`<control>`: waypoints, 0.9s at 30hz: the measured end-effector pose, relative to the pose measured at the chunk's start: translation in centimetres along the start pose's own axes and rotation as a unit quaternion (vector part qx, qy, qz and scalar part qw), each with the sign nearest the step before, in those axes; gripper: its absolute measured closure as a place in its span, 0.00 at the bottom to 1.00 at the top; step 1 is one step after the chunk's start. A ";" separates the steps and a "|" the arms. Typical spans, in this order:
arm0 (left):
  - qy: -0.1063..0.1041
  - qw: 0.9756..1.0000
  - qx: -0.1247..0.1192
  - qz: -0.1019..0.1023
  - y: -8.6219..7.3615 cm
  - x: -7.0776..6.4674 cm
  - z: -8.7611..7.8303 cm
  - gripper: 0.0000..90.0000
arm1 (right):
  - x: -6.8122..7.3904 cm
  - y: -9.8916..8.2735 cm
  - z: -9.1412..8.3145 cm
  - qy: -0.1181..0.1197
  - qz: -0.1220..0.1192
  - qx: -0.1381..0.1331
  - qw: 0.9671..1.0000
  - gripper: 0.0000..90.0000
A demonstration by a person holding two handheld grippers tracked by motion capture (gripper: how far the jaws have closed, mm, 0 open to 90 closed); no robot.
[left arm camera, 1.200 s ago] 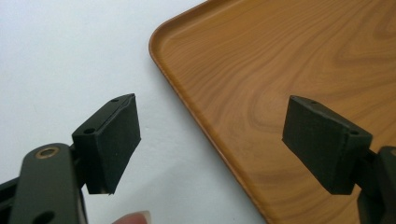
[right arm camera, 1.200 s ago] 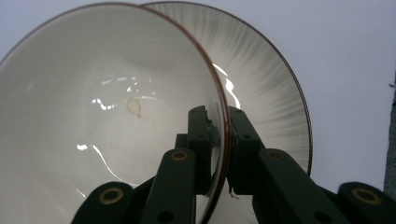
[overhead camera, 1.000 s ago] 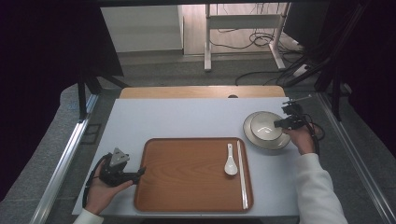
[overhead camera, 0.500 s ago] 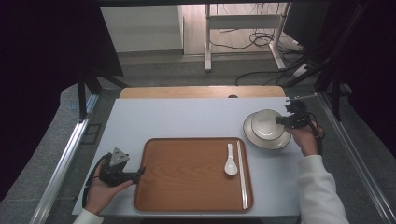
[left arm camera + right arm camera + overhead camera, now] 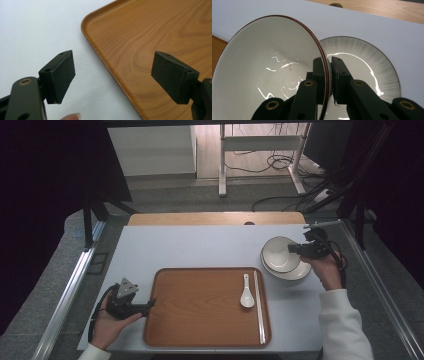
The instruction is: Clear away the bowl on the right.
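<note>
One white bowl (image 5: 269,72) is being pinched at its rim by the right gripper (image 5: 327,75), one pad inside and one outside, and held tilted above the plate (image 5: 367,65). The left gripper (image 5: 112,75) is being held spread wide over the tray (image 5: 155,32) corner.

**Right jaws pinching a rim, left jaws standing wide**

The right gripper (image 5: 295,248) is reaching in from the right side of the table, the hand behind it and the white sleeve running back to the bottom edge of the high view. Its jaws are pressing together on the rim of a bowl (image 5: 272,72), one pad inside, one outside. The left gripper (image 5: 145,306) is lying low near the front left, cupped in an upturned hand, its jaws (image 5: 115,80) gaping wide with nothing between them.
</note>
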State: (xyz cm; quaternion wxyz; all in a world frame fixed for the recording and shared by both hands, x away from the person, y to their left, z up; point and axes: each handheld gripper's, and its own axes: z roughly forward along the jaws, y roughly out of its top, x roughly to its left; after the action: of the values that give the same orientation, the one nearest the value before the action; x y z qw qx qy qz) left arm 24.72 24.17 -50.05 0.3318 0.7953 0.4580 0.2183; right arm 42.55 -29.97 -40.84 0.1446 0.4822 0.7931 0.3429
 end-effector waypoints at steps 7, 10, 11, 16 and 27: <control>0.001 1.000 0.001 0.000 0.0 0.0 0.0 0.21 | 1.6 0.0 0.2 0.025 -0.020 0.003 0.999 0.91; 0.001 1.000 0.001 0.001 0.0 -0.1 0.0 0.21 | 2.4 0.0 0.4 0.043 -0.025 0.006 0.999 0.91; 0.001 1.000 0.001 0.001 0.0 -0.1 0.0 0.21 | 2.6 0.0 0.5 0.048 -0.029 0.008 0.998 0.91; 0.000 1.000 0.001 0.001 0.0 -0.1 0.0 0.21 | 4.2 0.0 1.0 0.075 -0.043 0.014 0.996 0.91; 0.000 1.000 0.001 0.002 0.0 -0.1 0.0 0.21 | 7.6 0.0 2.4 0.128 -0.073 0.036 0.988 0.91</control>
State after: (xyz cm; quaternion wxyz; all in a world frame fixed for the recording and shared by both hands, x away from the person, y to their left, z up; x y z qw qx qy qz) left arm 24.71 24.05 -50.05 0.3309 0.7964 0.4565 0.2188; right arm 40.15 -22.38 -41.80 0.0490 0.3800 0.8502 0.3611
